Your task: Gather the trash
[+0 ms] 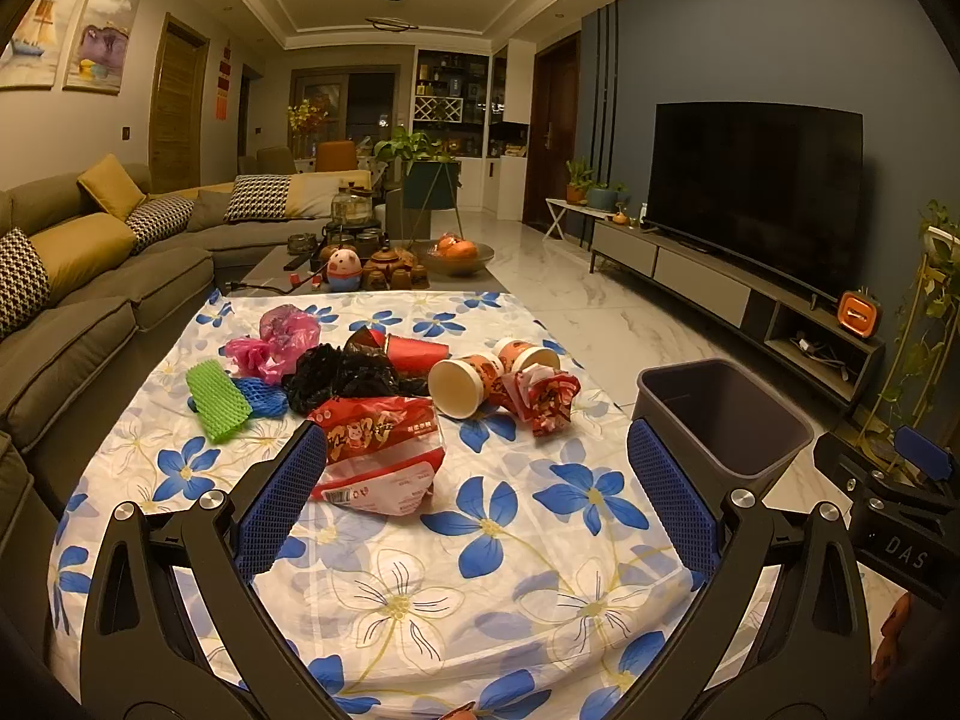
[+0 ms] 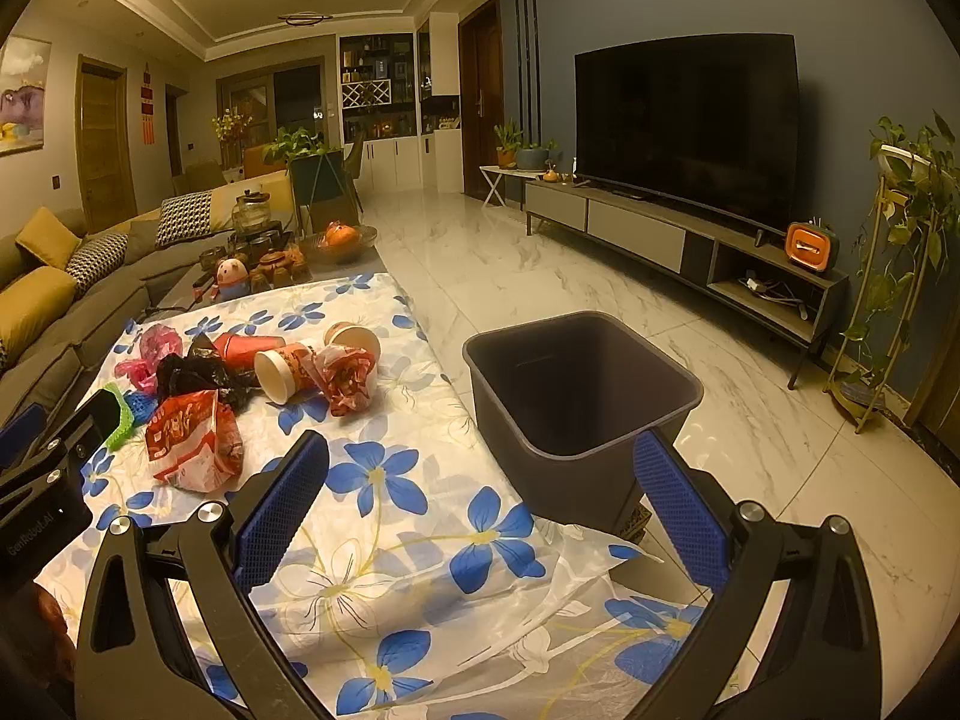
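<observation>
I see a big black TV (image 2: pixel 687 120) at two o'clock on a long low stand (image 2: pixel 678 240). A grey sofa (image 1: pixel 90 300) with yellow pillows (image 1: pixel 84 246) sits at nine o'clock. A bowl of oranges (image 1: pixel 457 253) is at twelve.

Legible markings: white letters "DAS" on the black body of the right gripper (image 1: pixel 900 480), seen at the right edge of the left wrist view; "GenRobot.AI" in small pale letters on the black body of the left gripper (image 2: pixel 36 456), at the left edge of the right wrist view. The red snack bag (image 1: pixel 379 450) on the bench carries printed characters and a barcode label, too small to read.
</observation>
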`<state>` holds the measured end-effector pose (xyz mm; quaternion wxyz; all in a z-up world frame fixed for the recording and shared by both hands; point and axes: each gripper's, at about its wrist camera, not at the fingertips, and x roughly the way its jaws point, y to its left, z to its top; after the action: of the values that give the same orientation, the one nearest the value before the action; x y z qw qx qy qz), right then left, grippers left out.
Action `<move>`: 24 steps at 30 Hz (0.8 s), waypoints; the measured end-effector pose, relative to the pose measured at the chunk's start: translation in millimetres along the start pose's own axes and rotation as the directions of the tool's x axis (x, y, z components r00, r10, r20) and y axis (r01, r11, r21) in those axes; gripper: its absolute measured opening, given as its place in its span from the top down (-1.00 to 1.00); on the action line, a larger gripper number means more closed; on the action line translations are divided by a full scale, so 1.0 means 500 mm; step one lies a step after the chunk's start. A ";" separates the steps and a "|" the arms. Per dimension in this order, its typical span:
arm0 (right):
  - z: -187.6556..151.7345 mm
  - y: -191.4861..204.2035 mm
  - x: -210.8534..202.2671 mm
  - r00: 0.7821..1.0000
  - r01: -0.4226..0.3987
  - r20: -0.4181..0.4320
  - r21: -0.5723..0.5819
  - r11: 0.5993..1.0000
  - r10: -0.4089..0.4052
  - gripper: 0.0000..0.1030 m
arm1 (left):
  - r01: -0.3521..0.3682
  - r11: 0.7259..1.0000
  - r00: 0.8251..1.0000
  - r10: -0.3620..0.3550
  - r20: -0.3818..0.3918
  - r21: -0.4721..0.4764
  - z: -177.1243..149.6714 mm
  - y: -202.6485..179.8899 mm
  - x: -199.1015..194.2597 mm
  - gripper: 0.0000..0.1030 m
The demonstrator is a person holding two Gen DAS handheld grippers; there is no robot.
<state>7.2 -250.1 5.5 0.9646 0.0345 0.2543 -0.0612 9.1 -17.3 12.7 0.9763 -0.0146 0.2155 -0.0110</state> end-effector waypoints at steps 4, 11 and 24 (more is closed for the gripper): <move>-0.002 0.000 0.000 1.000 0.000 0.001 -0.001 1.000 0.000 -0.91 | 0.000 1.000 1.000 0.000 0.001 -0.001 0.000 0.000 0.000 -0.93; -0.002 0.000 -0.001 1.000 -0.001 0.003 0.002 1.000 0.001 -0.91 | 0.002 1.000 1.000 -0.002 0.002 -0.003 -0.001 0.003 -0.001 -0.93; 0.000 -0.001 0.000 1.000 -0.002 0.003 0.000 1.000 0.002 -0.91 | 0.005 1.000 1.000 -0.005 0.004 -0.006 0.003 -0.001 -0.003 -0.93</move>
<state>7.0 -250.4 5.6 0.9650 0.0348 0.2528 -0.0602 8.4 -17.6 14.5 0.9767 -0.0182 0.2134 -0.0127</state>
